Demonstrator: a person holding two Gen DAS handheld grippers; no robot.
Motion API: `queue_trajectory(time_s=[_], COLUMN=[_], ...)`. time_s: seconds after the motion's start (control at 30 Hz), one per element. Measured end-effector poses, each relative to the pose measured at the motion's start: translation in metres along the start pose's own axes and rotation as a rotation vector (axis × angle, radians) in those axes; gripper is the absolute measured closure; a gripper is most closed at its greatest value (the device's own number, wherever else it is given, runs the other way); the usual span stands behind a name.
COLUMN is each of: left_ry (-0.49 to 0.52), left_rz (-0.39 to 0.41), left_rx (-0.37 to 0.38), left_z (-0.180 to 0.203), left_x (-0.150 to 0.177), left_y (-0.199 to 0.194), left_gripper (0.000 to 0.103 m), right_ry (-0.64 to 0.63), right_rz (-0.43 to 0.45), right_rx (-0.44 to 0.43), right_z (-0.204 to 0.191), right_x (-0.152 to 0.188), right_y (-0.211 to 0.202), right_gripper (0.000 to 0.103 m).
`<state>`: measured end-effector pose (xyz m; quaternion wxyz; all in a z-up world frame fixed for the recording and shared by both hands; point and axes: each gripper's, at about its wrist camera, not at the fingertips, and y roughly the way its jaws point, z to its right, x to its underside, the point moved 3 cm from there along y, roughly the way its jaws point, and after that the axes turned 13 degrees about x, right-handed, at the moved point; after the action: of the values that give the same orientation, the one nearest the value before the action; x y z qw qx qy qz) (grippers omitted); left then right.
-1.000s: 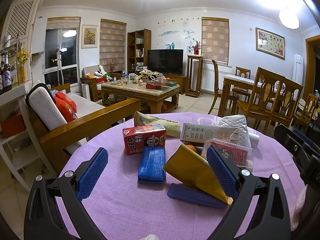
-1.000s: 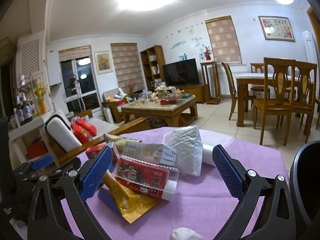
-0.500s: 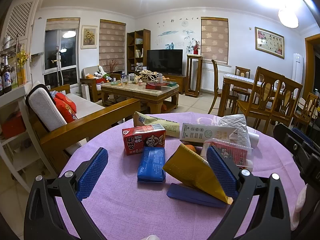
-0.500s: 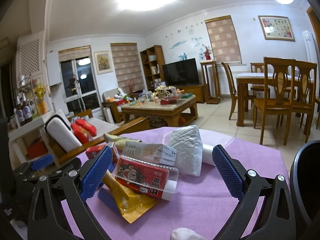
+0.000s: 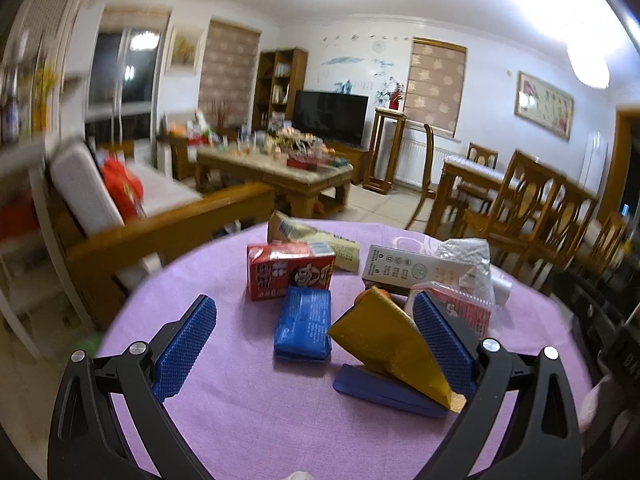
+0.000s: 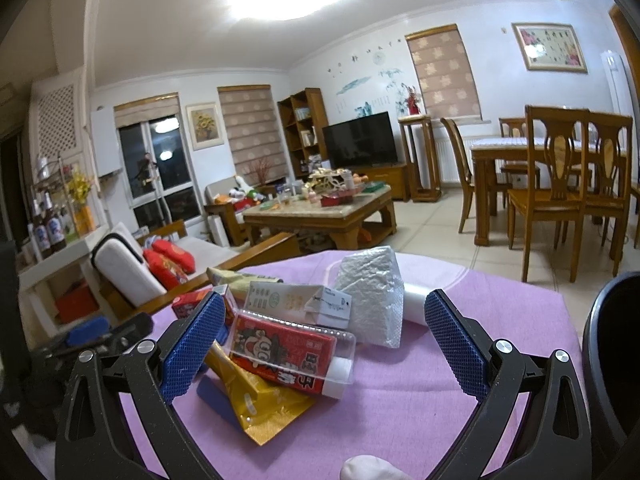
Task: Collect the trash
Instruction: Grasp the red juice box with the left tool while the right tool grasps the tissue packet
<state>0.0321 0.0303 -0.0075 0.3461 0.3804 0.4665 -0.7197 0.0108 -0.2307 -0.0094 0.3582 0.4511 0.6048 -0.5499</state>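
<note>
Trash lies piled on a round table with a purple cloth (image 5: pixel 240 408). In the left wrist view: a red drink carton (image 5: pixel 289 271), a blue packet (image 5: pixel 304 323), a gold wrapper (image 5: pixel 390 344), a flat dark blue piece (image 5: pixel 384 391), a white box (image 5: pixel 404 270) and crumpled clear plastic (image 5: pixel 466 254). My left gripper (image 5: pixel 314 352) is open and empty, just short of the blue packet. In the right wrist view: a red pack in a clear tray (image 6: pixel 294 350), the gold wrapper (image 6: pixel 260 400), the white box (image 6: pixel 298 300) and a white crumpled bag (image 6: pixel 372 292). My right gripper (image 6: pixel 324 350) is open and empty before the red pack.
A black bin's rim (image 6: pixel 612 360) stands at the right edge of the table. A wooden sofa with red cushions (image 6: pixel 168 260) is to the left. A coffee table (image 6: pixel 320 212) and dining chairs (image 6: pixel 560 192) stand beyond. The left gripper's body (image 6: pixel 80 340) shows at the right wrist view's left.
The left wrist view has swung and is now blurred, with the trash pile shifted slightly right in the frame. The right gripper has not moved.
</note>
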Motion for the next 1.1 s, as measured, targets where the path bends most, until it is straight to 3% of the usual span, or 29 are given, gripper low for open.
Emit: queue_trajectory(time_s=[0.1,0.2,0.33,0.4,0.57,0.67,0.83,0.93,1.0,1.1], left_ry=[-0.126,-0.106,-0.087,-0.03,0.297,0.331,0.318,0.327,0.348,0.371], left_rz=[-0.036,-0.063,-0.17,-0.218,-0.368,-0.427,-0.426,-0.425,-0.425,-0.436], left_rx=[0.135,0.151,0.251,0.256,0.161,0.168,0.232,0.261,0.27,0.3], left_z=[-0.027,-0.042,-0.06,-0.059,-0.051,-0.061,-0.068,-0.067,-0.061,-0.053], left_x=[-0.003,-0.014,-0.041,-0.047,-0.043,-0.036,-0.035,-0.036,-0.035,-0.028], left_y=[0.001,0.003,0.027,0.045,0.111,0.136,0.154,0.158,0.159,0.154], left_gripper=[0.005,0.005,0.005,0.005,0.005,0.005,0.005,0.005,0.006,0.008], right_ry=[0.047,0.03,0.053,0.078,0.09,0.085,0.025,-0.012,-0.04,-0.062], right_rz=[-0.049,-0.082,-0.155,-0.213,-0.368,-0.451,-0.51,-0.528,-0.546,-0.553], right_rx=[-0.015,-0.033,-0.11,-0.158,-0.163,-0.145,-0.112,-0.093,-0.08,-0.095], right_z=[0.01,0.017,0.029,0.033,0.038,0.04,0.027,0.022,0.02,0.018], right_x=[0.004,-0.001,-0.031,-0.045,-0.056,-0.054,-0.046,-0.041,-0.036,-0.03], right_y=[0.006,0.006,0.018,0.034,0.084,0.121,0.163,0.18,0.189,0.204], right_gripper=[0.004,0.004,0.004,0.004,0.005,0.007,0.016,0.029,0.044,0.054])
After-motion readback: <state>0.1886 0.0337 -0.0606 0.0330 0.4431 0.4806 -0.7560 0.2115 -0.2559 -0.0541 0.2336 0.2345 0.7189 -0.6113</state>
